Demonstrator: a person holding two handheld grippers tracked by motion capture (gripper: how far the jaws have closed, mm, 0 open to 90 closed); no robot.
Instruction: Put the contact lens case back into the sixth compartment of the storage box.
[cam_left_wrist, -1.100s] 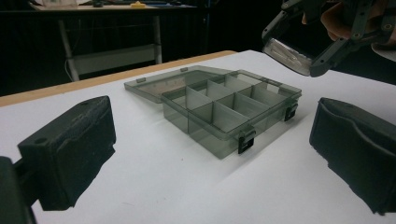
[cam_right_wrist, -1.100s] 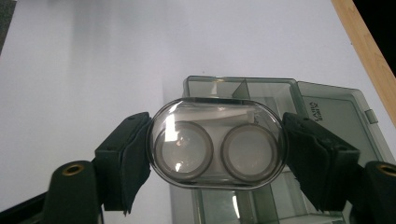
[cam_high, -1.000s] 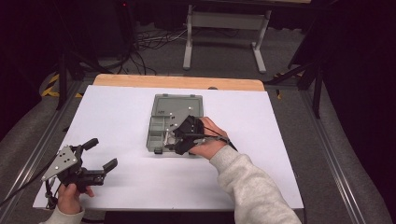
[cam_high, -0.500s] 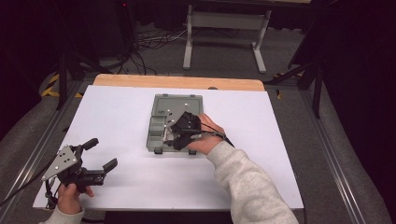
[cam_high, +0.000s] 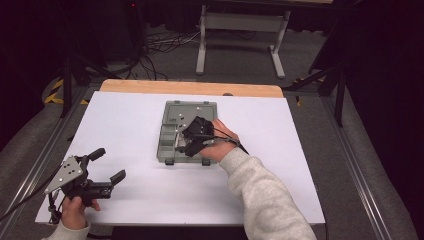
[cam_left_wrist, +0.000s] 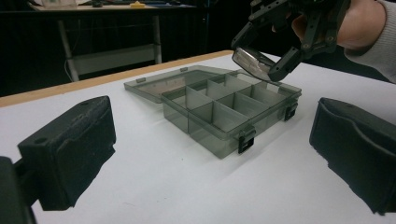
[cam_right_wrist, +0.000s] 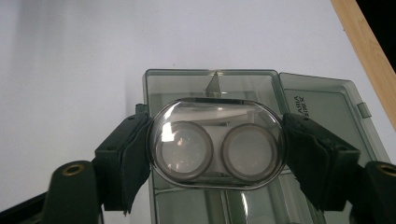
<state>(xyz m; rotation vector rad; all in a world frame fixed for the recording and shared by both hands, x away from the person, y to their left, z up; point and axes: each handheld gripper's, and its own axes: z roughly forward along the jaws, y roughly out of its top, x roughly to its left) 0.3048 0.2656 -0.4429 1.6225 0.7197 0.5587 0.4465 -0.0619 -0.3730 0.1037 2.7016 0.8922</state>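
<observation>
A smoky grey compartment box (cam_high: 170, 146) lies open in the middle of the white table, its lid (cam_right_wrist: 322, 107) folded flat on the far side. My right gripper (cam_high: 187, 142) hovers just above the box's compartments and is shut on a clear oval piece (cam_right_wrist: 217, 144) with two round discs inside it. Its pads (cam_right_wrist: 135, 154) press on both ends of the piece. From the left gripper view the piece (cam_left_wrist: 250, 60) hangs over the far right part of the box (cam_left_wrist: 219, 116). My left gripper (cam_high: 111, 164) rests near the table's front left corner, open and empty.
A wooden strip (cam_high: 190, 88) edges the far side of the white table (cam_high: 125, 115). Metal rails run along both sides. A frame stand (cam_high: 240, 30) and cables lie on the floor beyond. The person's grey sleeve (cam_high: 260, 195) crosses the front right of the table.
My right gripper has shifted a little to the left over the box, still carrying the clear oval piece. The left gripper has stayed in place.
</observation>
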